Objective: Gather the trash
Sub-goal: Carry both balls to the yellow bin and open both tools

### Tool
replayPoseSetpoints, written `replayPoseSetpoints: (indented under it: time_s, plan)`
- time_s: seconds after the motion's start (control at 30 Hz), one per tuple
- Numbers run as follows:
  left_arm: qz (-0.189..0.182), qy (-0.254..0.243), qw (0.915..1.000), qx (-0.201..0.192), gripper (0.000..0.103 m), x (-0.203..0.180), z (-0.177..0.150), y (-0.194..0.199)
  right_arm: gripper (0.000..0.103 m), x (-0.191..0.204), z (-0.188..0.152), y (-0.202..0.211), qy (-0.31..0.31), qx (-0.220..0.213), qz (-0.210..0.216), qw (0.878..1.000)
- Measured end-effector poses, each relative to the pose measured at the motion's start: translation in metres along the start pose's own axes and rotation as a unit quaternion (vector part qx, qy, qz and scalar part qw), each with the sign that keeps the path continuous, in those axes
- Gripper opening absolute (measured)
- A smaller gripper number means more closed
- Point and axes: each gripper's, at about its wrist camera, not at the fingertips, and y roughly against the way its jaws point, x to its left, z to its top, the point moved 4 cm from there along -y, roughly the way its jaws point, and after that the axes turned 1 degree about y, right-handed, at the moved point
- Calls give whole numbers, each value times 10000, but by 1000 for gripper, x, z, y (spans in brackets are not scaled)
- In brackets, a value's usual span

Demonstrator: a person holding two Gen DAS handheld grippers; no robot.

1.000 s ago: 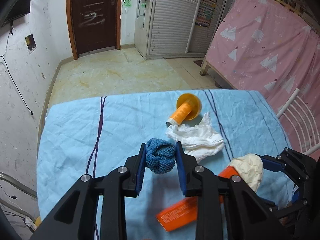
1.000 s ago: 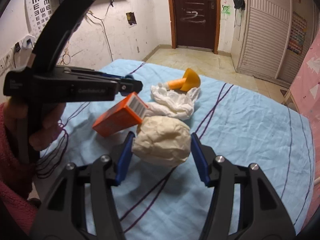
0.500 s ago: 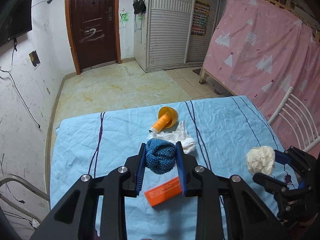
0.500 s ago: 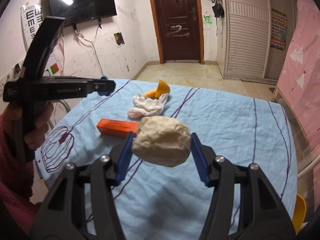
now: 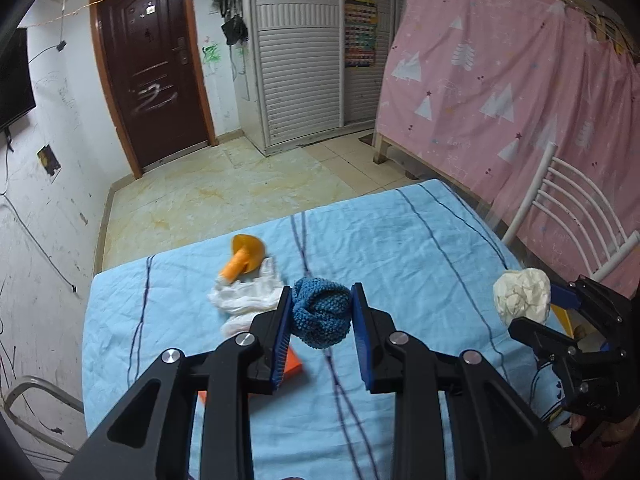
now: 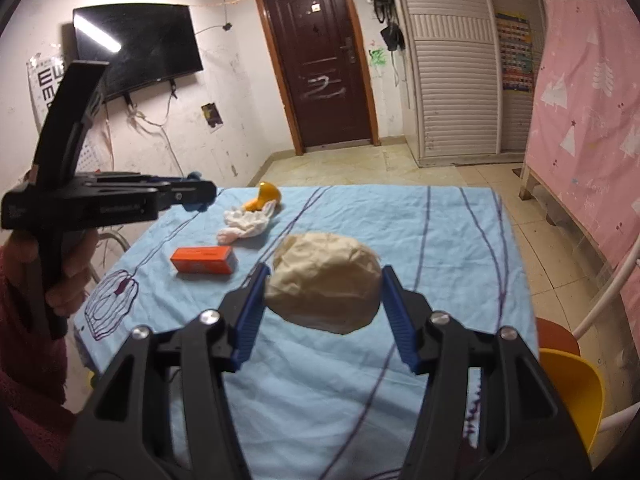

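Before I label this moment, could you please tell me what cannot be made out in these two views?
- Orange box: left wrist view, mostly hidden behind the left gripper holding the blue knitted ball; its print is too small in the right wrist view.
- Yellow container: right wrist view, cut off behind the right gripper holding the cream paper wad; contents unseen.
- Any trash bin: no view shows one for certain.

Brown door [image 5: 154, 80], pink curtain [image 5: 500, 92] — wall television [image 6: 136, 54]
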Motion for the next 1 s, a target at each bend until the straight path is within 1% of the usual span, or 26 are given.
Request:
replayPoseSetpoints:
  time_s: [0.2,0.37,0.57,0.73,1.0]
  plan:
    - [-114,-273,9996,11,20,-39,4,-2,54,-26,-4,23,-201,-200,-170,9995]
    - [-208,-467,9987,12,20,-69,8,-4,54,-58,-11,46,-438,-381,-408,9975]
    - [-381,-754,9964,56,20,-114,13,-10,54,-97,-24,74,-751,-544,-710,9932]
    - [-568,-1027,9930,104,20,-159,14,-17,54,-129,-37,93,-1045,-663,-960,9877]
    - [-861,-1445,9856,196,20,-229,14,-26,54,-170,-52,115,-1355,-749,-1285,9795]
